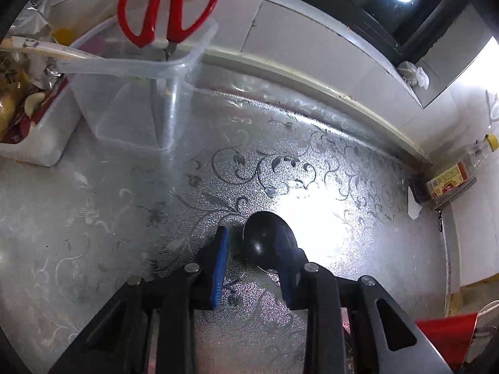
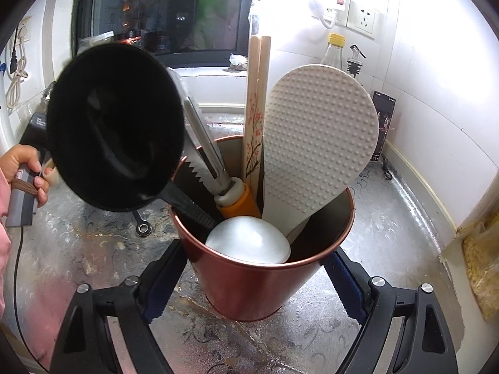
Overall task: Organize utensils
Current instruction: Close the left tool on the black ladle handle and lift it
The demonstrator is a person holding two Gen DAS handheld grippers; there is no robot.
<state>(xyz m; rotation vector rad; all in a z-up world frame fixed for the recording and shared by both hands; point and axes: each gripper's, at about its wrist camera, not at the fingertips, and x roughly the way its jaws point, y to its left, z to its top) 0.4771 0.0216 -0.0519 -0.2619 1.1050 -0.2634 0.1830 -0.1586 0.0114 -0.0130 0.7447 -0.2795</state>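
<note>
The copper cup (image 2: 249,283) stands upright on the counter between the two fingers of my right gripper (image 2: 252,283), whose jaws are spread wide on either side of it; I cannot tell whether the pads touch its wall. I count one black ladle (image 2: 115,127) leaning out to the left, one pair of tongs (image 2: 202,143) with an orange and white end, one pair of chopsticks (image 2: 257,106) painted with blossoms, one white dimpled rice paddle (image 2: 318,143) and one white spoon (image 2: 248,244) with its bowl turned up at the front. My left gripper (image 1: 252,258) is spread apart over the counter, with one small black spoon (image 1: 265,237) lying between its blue pads (image 1: 220,268), its bowl just beside the right one. Farther off stands one clear plastic box (image 1: 137,93) holding one pair of red-handled scissors (image 1: 168,6), and beside it a white tray (image 1: 46,143) of loose bits. The counter (image 1: 109,212) is covered in shiny silver film with a vine pattern, white tiles rise behind it, and a dark window (image 2: 162,12) sits above. On the wall are two sockets (image 2: 355,14), with two bottles (image 2: 335,50) below them.
</note>
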